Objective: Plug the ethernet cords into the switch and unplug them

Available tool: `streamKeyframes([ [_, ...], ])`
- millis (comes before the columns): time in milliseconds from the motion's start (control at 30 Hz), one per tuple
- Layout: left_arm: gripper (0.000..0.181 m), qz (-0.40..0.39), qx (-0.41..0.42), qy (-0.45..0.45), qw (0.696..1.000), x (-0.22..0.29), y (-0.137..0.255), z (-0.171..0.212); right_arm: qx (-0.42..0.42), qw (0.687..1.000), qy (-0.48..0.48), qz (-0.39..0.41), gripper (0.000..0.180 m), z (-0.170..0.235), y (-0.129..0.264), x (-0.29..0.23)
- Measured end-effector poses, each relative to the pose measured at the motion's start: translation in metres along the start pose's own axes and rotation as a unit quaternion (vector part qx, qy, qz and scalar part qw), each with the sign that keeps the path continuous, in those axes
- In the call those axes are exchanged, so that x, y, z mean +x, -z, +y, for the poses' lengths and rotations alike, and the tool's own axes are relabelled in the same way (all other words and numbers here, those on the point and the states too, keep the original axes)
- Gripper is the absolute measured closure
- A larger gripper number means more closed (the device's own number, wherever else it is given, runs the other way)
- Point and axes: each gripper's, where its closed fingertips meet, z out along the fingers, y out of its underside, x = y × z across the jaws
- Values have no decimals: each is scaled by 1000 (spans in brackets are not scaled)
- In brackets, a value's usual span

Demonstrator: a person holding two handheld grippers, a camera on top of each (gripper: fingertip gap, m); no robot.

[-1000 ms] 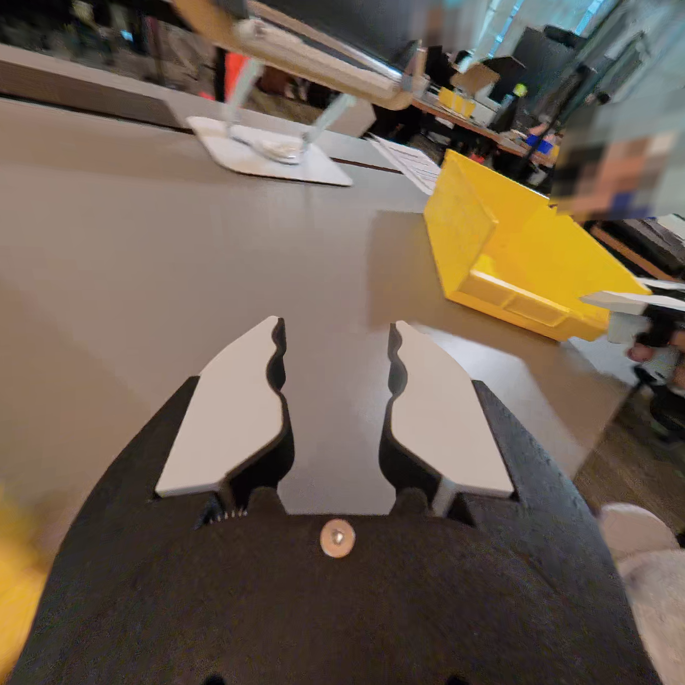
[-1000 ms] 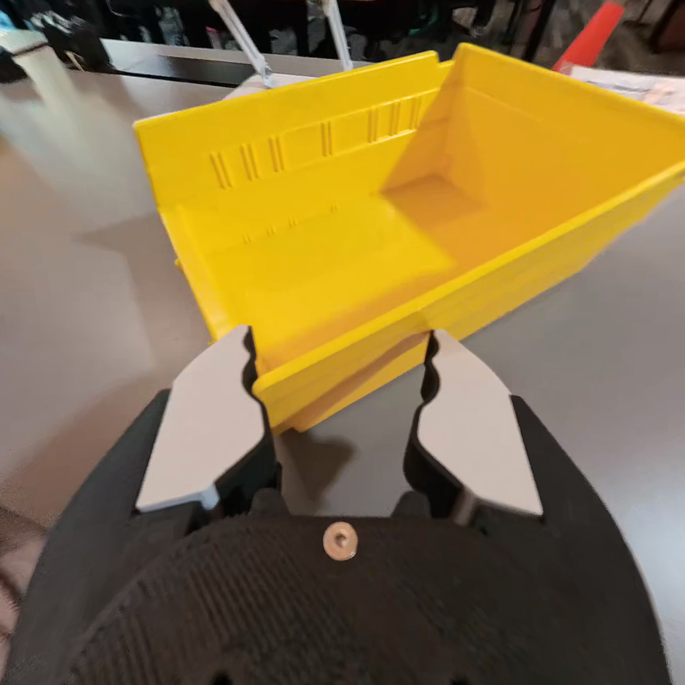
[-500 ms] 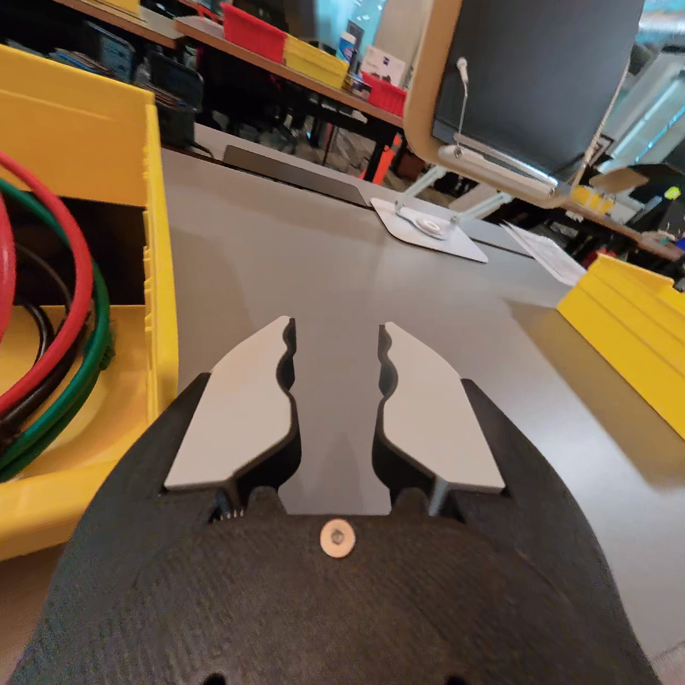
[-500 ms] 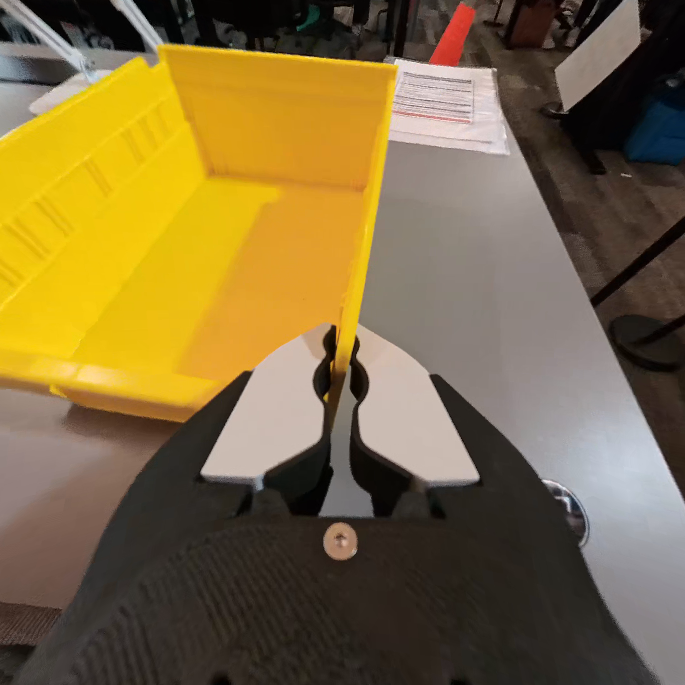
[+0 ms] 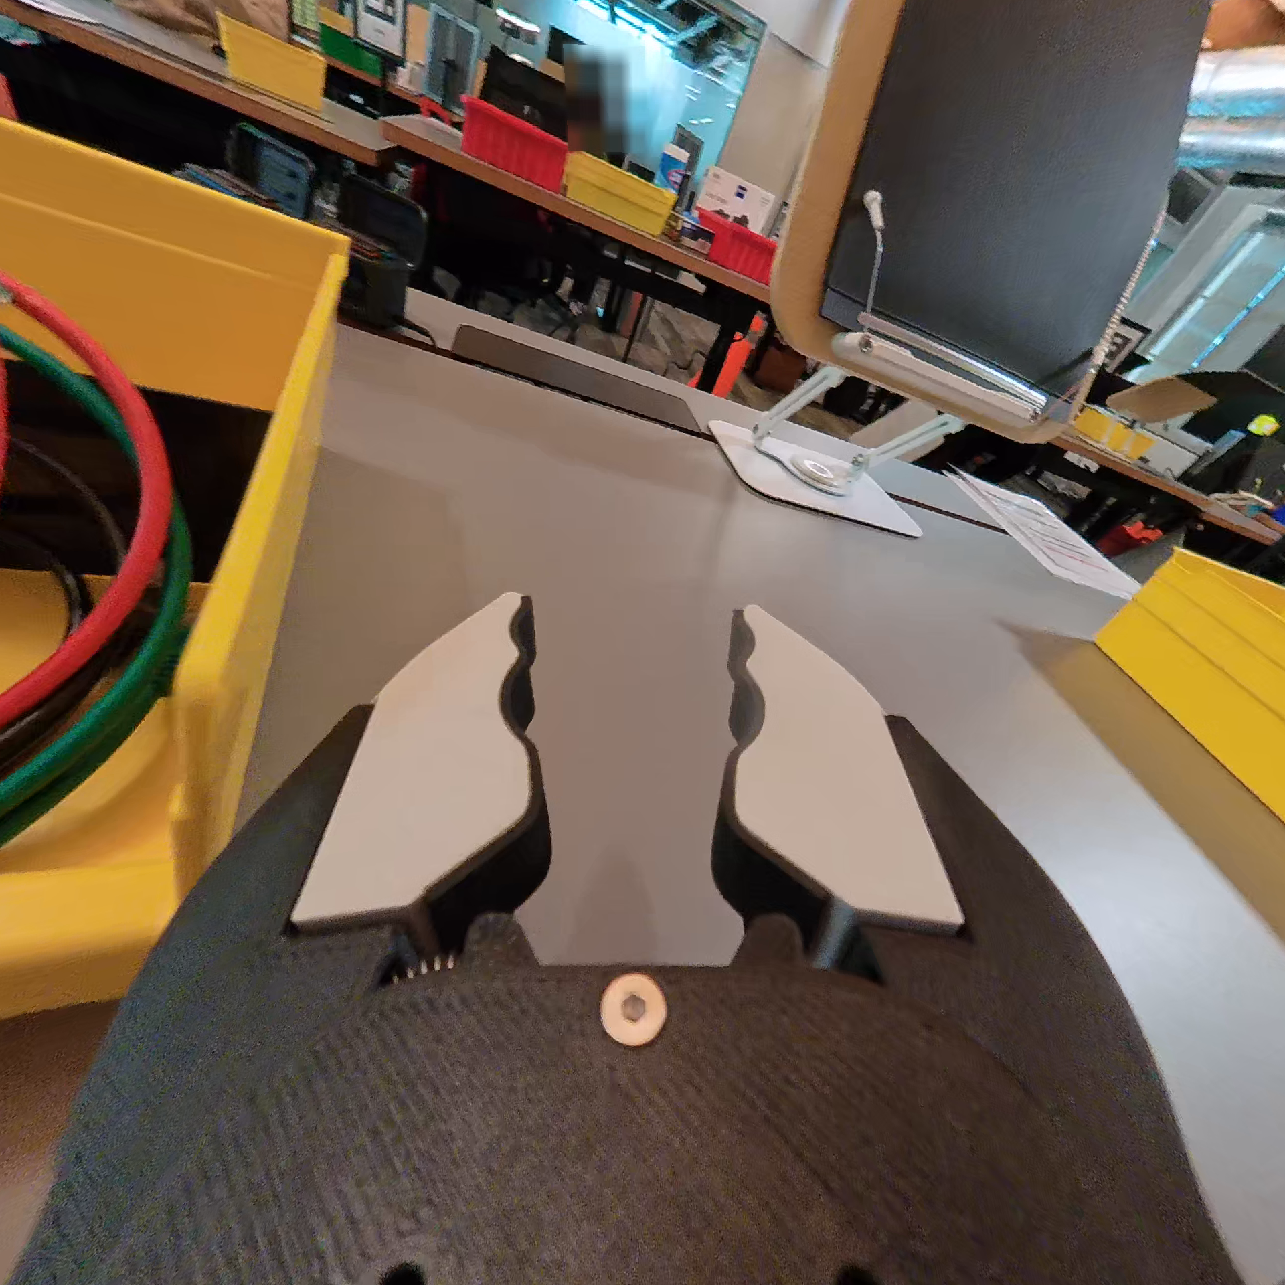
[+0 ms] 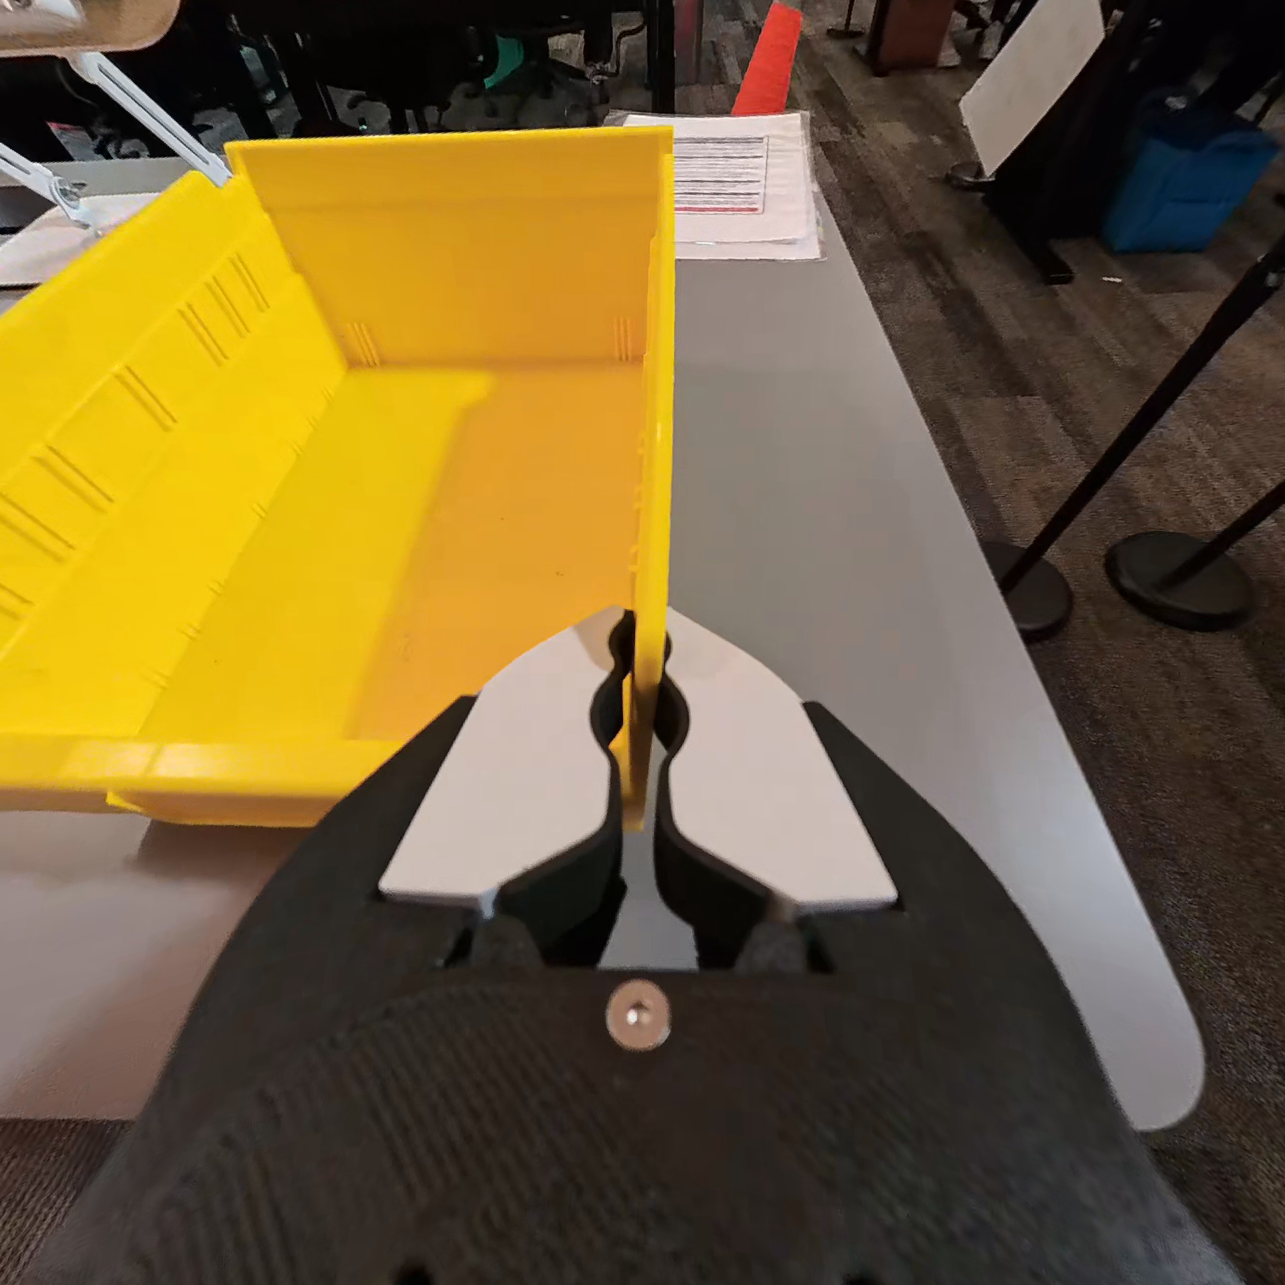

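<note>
In the left wrist view a yellow bin (image 5: 208,445) at the left holds coiled ethernet cords: a red one (image 5: 142,487), a green one (image 5: 149,667) and a black one (image 5: 66,598). My left gripper (image 5: 631,615) is open and empty above the grey table (image 5: 626,542), just right of that bin. In the right wrist view my right gripper (image 6: 647,626) is shut on the right side wall of an empty yellow bin (image 6: 445,500), near its front corner. That bin's edge also shows in the left wrist view (image 5: 1210,647). No switch is in view.
A tilted dark board on a metal stand (image 5: 813,473) rests at the far side of the table. A sheet of paper (image 6: 740,181) lies beyond the empty bin. The table's right edge (image 6: 1043,695) drops to carpet with black stanchion bases (image 6: 1175,577).
My left gripper swung left from the empty bin to beside the cord bin and opened a little wider. My right gripper moved to the empty bin's side wall and shut on it.
</note>
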Motion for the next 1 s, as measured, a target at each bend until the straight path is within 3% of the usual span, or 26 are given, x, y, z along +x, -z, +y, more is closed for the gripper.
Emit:
streamKeyframes([
  [433,127,48,-27,-15,998,26,-7,12,18,999,-3,28,171,-5,4,8],
  [500,128,52,-29,-20,998,29,-8,13,55,998,2,40,158,-21,14,9],
  [600,129,64,-35,-31,997,38,-9,16,191,980,30,40,169,-67,50,-7],
  [700,133,94,-48,-32,994,55,-10,21,291,951,93,37,180,-98,84,-44],
  [800,136,123,-66,-45,989,77,-13,31,330,931,155,-19,180,-114,88,-109],
  [900,137,143,-87,-77,983,102,-16,43,326,922,168,-126,179,-106,76,-192],
  [1000,136,205,-81,-14,975,148,-16,41,298,902,142,-278,173,-84,74,-289],
])
